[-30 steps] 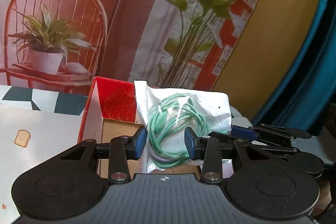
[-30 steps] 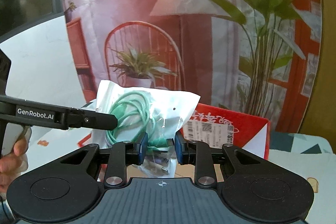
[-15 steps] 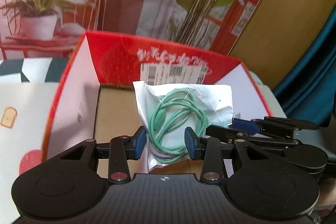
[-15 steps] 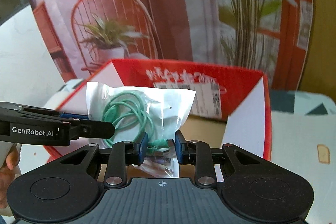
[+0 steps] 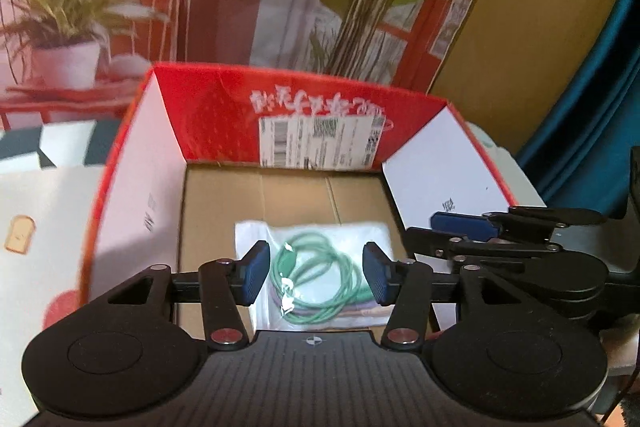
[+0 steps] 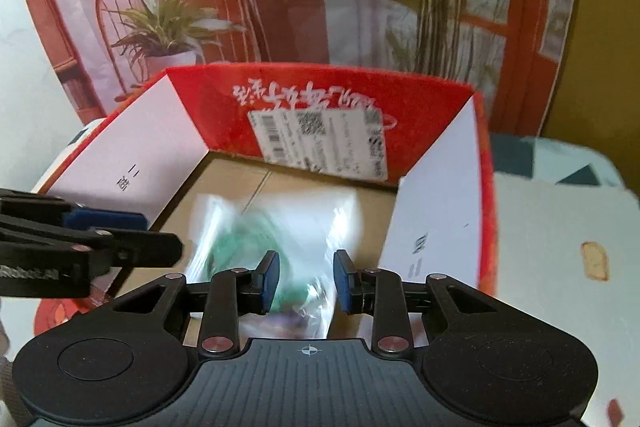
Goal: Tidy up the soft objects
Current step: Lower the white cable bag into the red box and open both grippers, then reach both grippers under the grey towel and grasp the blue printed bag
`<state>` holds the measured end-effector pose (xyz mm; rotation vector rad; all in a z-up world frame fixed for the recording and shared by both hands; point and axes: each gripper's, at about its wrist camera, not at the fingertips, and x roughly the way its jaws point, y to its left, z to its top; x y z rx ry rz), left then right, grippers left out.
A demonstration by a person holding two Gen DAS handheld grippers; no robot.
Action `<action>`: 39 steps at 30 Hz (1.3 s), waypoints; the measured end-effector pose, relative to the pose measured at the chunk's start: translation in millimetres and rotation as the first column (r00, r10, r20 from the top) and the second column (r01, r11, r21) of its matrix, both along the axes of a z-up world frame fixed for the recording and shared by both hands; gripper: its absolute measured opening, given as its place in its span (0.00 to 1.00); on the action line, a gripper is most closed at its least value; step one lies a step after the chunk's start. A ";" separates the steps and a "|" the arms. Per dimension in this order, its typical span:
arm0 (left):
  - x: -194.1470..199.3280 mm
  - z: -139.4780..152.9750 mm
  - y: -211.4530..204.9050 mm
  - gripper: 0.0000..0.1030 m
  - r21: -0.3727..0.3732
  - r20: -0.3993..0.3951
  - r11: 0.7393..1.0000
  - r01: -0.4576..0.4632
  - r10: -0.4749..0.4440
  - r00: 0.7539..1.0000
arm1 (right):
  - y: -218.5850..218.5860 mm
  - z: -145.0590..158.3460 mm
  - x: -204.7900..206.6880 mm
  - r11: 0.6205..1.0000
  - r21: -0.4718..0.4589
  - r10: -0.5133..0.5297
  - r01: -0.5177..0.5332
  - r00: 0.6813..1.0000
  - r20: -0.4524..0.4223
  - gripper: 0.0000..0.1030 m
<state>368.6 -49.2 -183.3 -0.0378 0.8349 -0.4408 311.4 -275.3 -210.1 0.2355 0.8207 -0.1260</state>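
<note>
The blue-padded fingers of the left gripper (image 5: pixel 316 274) stand apart, having just been opening, and neither pad presses on anything. Seen between them, and lower, lies the clear plastic bag holding a coiled mint-green cable (image 5: pixel 316 279). It appears to rest flat on the brown cardboard floor of the open red and white cardboard box (image 5: pixel 216 115), towards the near end of that floor. The coil spreads slightly wider than it is deep, running roughly across the line from pad to pad.

The blue-padded fingers of the right gripper (image 6: pixel 307 281) are closer together, yet a clear gap shows between the pads. The same bag (image 6: pixel 276 227) is smeared by motion blur in this view. Its lower part passes behind that gap, and no pad seems to pinch it, though the blur leaves this uncertain.

Both grippers point down into the box from its near side. The left gripper sits squarely over the coil, while the right gripper comes in from the bag's right edge, so the left looks the nearer of the two. The left gripper's arm (image 6: pixel 80 247) crosses the left of the right wrist view, near the box's left white flap.

Beyond the box stands a printed backdrop of a red chair and potted plants (image 5: pixel 72 27). A pale cloth with a small toast print (image 6: pixel 560 247) covers the bench beside the box.
</note>
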 end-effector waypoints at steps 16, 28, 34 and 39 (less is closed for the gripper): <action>-73.6 49.4 45.1 0.54 0.068 0.204 0.994 -0.084 0.069 0.977 | 3.2 45.4 -68.9 0.998 -0.041 -0.031 0.042 0.974 0.224 0.44; -140.0 28.9 79.3 0.54 0.055 0.196 0.981 -0.185 0.171 0.965 | 31.7 46.5 -128.9 0.999 -0.011 -0.027 0.031 0.953 0.301 0.44; -172.7 18.5 82.8 0.54 0.057 0.216 0.975 -0.215 0.198 0.956 | 50.9 38.0 -155.5 1.000 -0.004 -0.017 0.019 0.954 0.300 0.44; -195.3 9.3 82.7 0.54 0.040 0.201 0.972 -0.231 0.218 0.955 | 66.3 27.4 -174.6 1.000 -0.001 -0.011 0.011 0.958 0.287 0.44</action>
